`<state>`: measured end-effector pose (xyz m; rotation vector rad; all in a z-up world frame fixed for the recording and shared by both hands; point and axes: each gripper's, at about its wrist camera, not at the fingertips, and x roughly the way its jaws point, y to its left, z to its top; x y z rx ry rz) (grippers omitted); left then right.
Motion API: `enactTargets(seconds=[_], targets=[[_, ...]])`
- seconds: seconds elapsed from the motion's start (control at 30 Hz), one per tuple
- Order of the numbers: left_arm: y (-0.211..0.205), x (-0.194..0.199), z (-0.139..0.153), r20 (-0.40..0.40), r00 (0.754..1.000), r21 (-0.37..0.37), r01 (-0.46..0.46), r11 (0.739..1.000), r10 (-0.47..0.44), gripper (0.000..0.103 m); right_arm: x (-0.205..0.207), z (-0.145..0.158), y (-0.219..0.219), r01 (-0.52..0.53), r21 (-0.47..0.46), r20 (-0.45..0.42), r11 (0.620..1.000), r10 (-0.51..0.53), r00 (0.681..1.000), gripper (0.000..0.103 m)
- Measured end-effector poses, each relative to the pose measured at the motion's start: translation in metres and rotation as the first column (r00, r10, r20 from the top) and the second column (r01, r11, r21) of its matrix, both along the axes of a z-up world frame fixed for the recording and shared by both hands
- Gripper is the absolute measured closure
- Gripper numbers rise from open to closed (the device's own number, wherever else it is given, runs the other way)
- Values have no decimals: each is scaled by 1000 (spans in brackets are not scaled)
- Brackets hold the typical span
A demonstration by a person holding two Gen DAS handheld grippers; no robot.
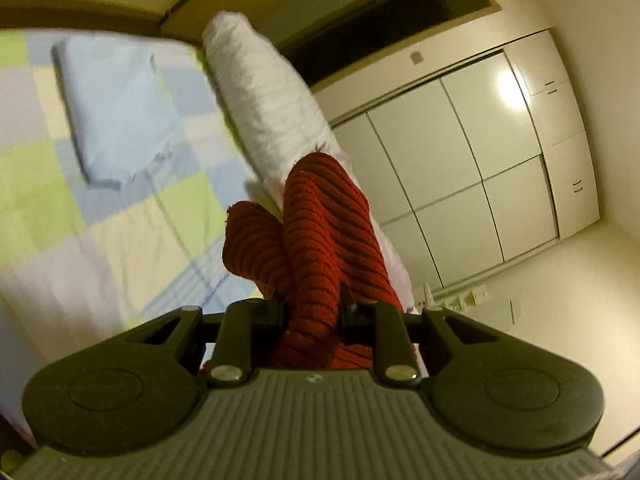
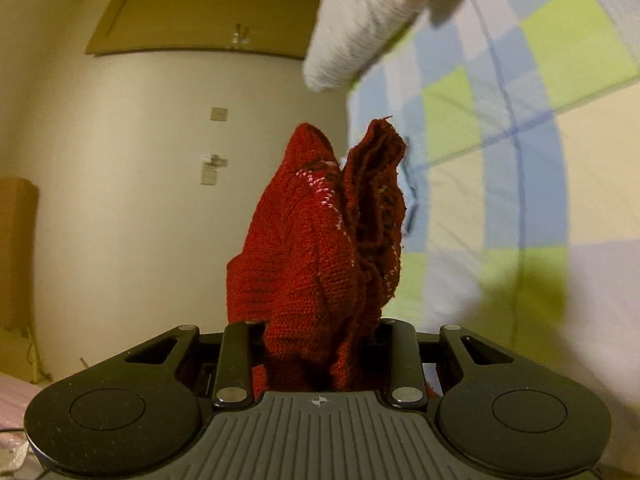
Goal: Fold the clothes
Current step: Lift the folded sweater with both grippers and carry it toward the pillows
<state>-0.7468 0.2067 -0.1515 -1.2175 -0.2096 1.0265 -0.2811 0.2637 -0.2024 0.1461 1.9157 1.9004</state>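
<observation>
**Gripping a Red Sweater at Both Ends**

Bunching up between the fingers of both tools, a red knitted sweater was lifted clear of the bed. In the left wrist view its ribbed part ran up from the left gripper, whose fingers were closed tight on the cloth, and a second ribbed fold hung just beside it. In the right wrist view the sweater stood up in two crumpled peaks, with a few pale stitches showing in the knit, and the right gripper was clamped on its lower edge.

Behind the sweater lay a checked bedspread in blue, green and cream squares. A folded light blue cloth rested on it, well apart from the sweater. A long white pillow lay along the edge of the bed; the right wrist view caught its end near the top. Beyond the bed stood a white wardrobe with a lamp's glare on one door. The right wrist view showed a pale wall with switch plates.
</observation>
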Motion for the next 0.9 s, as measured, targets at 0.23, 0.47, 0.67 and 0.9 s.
enactTargets(seconds=[0.23, 0.47, 0.67, 0.9], targets=[[42, -30, 30, -17, 1000, 39, 12, 999, -11, 85, -26, 26, 40, 2, 76, -30, 997, 0, 1000, 73], [118, -107, -10, -8, 989, -26, 144, 989, -145, 85, -92, 2, 50, 109, 25, -23, 994, -108, 994, 73], [208, -204, -55, 11, 954, -117, 298, 947, -299, 85, -191, -36, 50, 275, -86, 20, 958, -274, 961, 73], [335, -271, -66, -36, 917, -48, 397, 917, -398, 85, -283, -45, 113, 404, -24, 38, 914, -403, 914, 73]])
